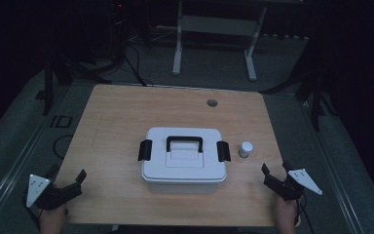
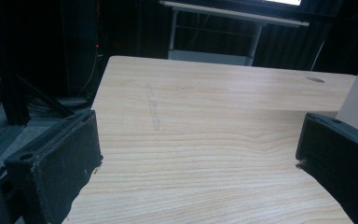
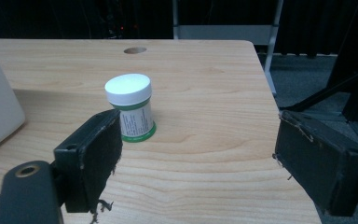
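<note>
— On the wooden table (image 1: 112, 122), what sits in the middle?

— A white storage box (image 1: 183, 161), lid on, black carry handle (image 1: 184, 142) lying flat on top and a black latch (image 1: 145, 149) at each end. Everything else I'll place from that box.

— And the little jar?

— The small white-capped jar (image 1: 245, 148) stands upright just beside the box's right end, near the right latch but not touching it. From the right gripper view it has a green band round the label and a white lid (image 3: 127, 87).

— Where are the two tools?

— The left gripper (image 1: 75, 183) hovers off the box's near left corner, well apart from it, at the table's front edge. Its jaws are spread wide with bare wood between them. The right gripper (image 1: 274, 174) is off the box's near right corner, nearer to the jar than to the box, jaws likewise spread and pinching nothing.

— Does the jar sit between the right jaws?

— No, it stands beyond them, close behind one jaw as that camera sees it.
</note>
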`<state>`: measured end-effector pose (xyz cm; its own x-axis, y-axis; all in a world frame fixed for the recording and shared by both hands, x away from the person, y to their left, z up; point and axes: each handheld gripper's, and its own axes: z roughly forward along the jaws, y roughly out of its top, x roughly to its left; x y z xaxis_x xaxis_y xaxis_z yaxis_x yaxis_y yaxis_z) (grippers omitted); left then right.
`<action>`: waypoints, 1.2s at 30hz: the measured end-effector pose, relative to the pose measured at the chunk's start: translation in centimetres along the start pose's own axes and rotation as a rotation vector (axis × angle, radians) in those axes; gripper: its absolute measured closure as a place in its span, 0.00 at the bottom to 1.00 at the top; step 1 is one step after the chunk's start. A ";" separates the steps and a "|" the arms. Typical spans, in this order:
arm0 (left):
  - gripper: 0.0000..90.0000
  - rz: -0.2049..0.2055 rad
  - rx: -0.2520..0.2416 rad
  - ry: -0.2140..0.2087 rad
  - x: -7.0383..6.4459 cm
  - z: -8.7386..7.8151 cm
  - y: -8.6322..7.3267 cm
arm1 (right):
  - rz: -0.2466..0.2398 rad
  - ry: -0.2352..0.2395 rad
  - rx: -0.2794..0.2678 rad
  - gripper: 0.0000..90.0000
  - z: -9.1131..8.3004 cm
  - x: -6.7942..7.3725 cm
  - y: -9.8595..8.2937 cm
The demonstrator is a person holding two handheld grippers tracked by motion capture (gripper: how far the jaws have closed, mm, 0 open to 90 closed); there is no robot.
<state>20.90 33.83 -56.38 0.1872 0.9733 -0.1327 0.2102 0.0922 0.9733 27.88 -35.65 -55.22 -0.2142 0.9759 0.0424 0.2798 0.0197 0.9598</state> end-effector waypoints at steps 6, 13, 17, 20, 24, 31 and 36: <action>0.00 -0.025 0.126 -0.133 1.0 0.2 0.6 | 0.000 0.006 0.006 0.16 0.0 0.1 0.0; 0.00 0.099 0.322 -0.277 1.9 0.3 1.5 | -0.015 0.020 0.013 0.16 0.1 0.2 0.0; 0.00 0.199 0.411 -0.293 1.9 0.2 2.1 | -0.015 0.023 0.012 0.16 0.1 0.2 0.0; 0.00 0.247 0.525 -0.337 1.8 0.4 2.9 | -0.014 0.026 0.013 0.16 0.1 0.2 0.0; 0.01 0.350 0.637 -0.348 1.3 0.6 3.9 | -0.014 0.030 0.016 0.16 0.1 0.2 0.0; 0.01 0.477 0.786 -0.349 0.3 1.2 6.3 | -0.022 0.036 0.017 0.16 0.1 0.3 0.0; 0.01 0.561 0.947 -0.376 -0.6 1.9 6.9 | -0.027 0.036 0.020 0.16 0.2 0.4 0.0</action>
<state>24.03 33.44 -49.96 0.7212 0.6891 0.0707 0.6108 -0.6808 0.4043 27.96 -35.24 -55.28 -0.2556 0.9664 0.0270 0.2924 0.0507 0.9550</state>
